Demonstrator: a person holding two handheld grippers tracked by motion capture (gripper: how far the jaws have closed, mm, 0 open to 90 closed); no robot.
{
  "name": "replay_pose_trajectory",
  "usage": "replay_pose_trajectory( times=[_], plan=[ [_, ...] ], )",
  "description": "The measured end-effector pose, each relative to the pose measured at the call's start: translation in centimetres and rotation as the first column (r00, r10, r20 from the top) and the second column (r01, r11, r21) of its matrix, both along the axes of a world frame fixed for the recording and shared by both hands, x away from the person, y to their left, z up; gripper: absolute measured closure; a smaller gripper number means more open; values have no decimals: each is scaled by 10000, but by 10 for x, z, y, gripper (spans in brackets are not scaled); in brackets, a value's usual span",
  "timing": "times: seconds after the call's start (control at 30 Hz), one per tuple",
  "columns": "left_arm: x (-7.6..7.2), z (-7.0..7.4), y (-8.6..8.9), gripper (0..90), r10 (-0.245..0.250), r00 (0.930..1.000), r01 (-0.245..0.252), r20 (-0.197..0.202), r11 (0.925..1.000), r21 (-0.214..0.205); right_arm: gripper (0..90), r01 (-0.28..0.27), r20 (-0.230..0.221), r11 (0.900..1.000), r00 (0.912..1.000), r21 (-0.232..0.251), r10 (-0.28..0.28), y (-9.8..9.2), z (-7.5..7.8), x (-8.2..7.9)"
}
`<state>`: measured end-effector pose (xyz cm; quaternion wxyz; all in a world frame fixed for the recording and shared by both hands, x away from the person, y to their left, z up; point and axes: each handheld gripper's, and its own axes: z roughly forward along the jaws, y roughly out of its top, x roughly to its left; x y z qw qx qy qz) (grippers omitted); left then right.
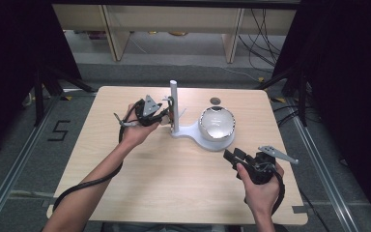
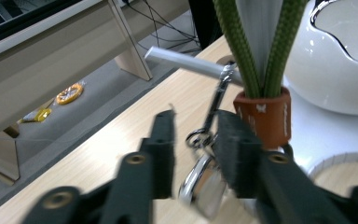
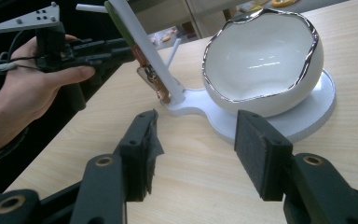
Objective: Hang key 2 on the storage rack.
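the left gripper (image 1: 166, 112) sits at centre-left of the high view, beside the white stand (image 1: 175, 108). its jaws stand partly apart around the keychain (image 2: 204, 179) hanging from the stand's peg (image 2: 186, 63), pads not pressing it. the right gripper (image 3: 196, 154), lower right, is wide apart and holds nothing, near the white bowl (image 3: 261, 60).
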<state>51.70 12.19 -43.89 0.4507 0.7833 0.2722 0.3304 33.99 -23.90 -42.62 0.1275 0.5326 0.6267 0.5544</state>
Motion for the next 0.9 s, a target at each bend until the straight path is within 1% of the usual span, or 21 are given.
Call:
replay_pose_trajectory(
  times=[0.03, 0.07, 0.1, 0.13, 0.23, 0.27, 0.33, 0.37, 0.4, 0.47, 0.5, 0.53, 0.6, 0.63, 0.67, 0.73, 0.77, 0.8, 0.83, 0.87, 0.9],
  plan=[
    [-3, 1, 3, 600, -8, 10000, 8, 77, 10000, 8, 497, -3, -19, 10000, 10000, 56, 3, 0, 0, 0],
    [-5, 1, 6, 570, 10, 10000, -10, 21, 10000, -29, 497, 45, -136, 9999, 9999, 134, -43, 0, 1, -1],
    [-8, 1, 9, 570, 99, 9999, -100, -119, 9999, -117, 497, 45, -136, 9999, 9999, 134, -43, 0, 1, -1],
    [-10, 0, 13, 561, 202, 9995, -209, -228, 9993, -314, 497, 32, -122, 9999, 9999, 152, -30, 1, 1, -1],
    [-18, 2, 24, 534, 337, 9988, -351, -358, 9987, -372, 497, 53, -125, 10000, 9999, 30, -52, 0, 2, -2],
    [-21, 2, 28, 523, 375, 9982, -397, -469, 9981, -476, 496, 42, -110, 10000, 9999, 35, -42, 0, 2, -2],
    [-26, 3, 35, 503, 420, 9980, -452, -481, 9967, -674, 496, 54, -138, 10000, 9999, 29, -53, 0, 2, -2],
    [-29, 4, 39, 480, 446, 9977, -481, -501, 9964, -705, 495, 66, -127, 9999, 9999, 122, -65, 1, 1, -1],
    [-32, 4, 43, 480, 493, 9968, -546, -624, 9948, -862, 495, 66, -127, 9999, 9999, 122, -65, 1, 1, -1],
    [-38, 5, 51, 465, 537, 9964, -601, -652, 9931, -1006, 495, 87, -93, 10000, 9999, 30, -86, 1, 1, -1],
    [-40, 6, 54, 458, 485, 9977, -533, -474, 9930, -1056, 494, 88, -94, 10000, 9999, 14, -88, 1, 0, -1],
    [-43, 6, 58, 452, 509, 9976, -558, -459, 9922, -1111, 494, 80, -54, 10000, 10000, -51, -80, 1, 0, -1],
    [-50, 6, 65, 441, 546, 9970, -618, -554, 9885, -1379, 493, 54, -66, 10000, 10000, -28, -55, 1, 0, -1],
    [-53, 5, 67, 437, 517, 9969, -604, -586, 9854, -1595, 493, 16, -212, 9999, 9998, 122, -13, 2, 1, -2],
    [-57, 5, 70, 435, 571, 9965, -665, -618, 9845, -1623, 493, -16, -66, 10000, 10000, -22, 16, 1, 0, -1],
    [-63, 4, 74, 432, 536, 9968, -635, -600, 9820, -1778, 492, 38, -187, 9999, 9998, -144, -40, 1, 0, -1],
    [-66, 3, 76, 432, 545, 9965, -657, -632, 9794, -1910, 492, 50, -175, 9999, 9998, -161, -53, 1, 0, -1],
    [-69, 3, 78, 431, 552, 9968, -657, -579, 9781, -1973, 491, 93, -455, 9998, 9989, 182, -85, 4, 1, -2],
    [-73, 2, 80, 430, 592, 9967, -693, -559, 9769, -2022, 491, 123, -538, 9994, 9985, 334, -105, 5, 0, -2],
    [-76, 2, 82, 429, 619, 9963, -731, -590, 9748, -2108, 491, 105, -503, 9994, 9987, 323, -88, 5, 0, -2],
    [-79, 0, 84, 429, 555, 9971, -660, -521, 9715, -2278, 491, 99, -492, 9994, 9988, 317, -83, 6, 0, -2]
  ],
)
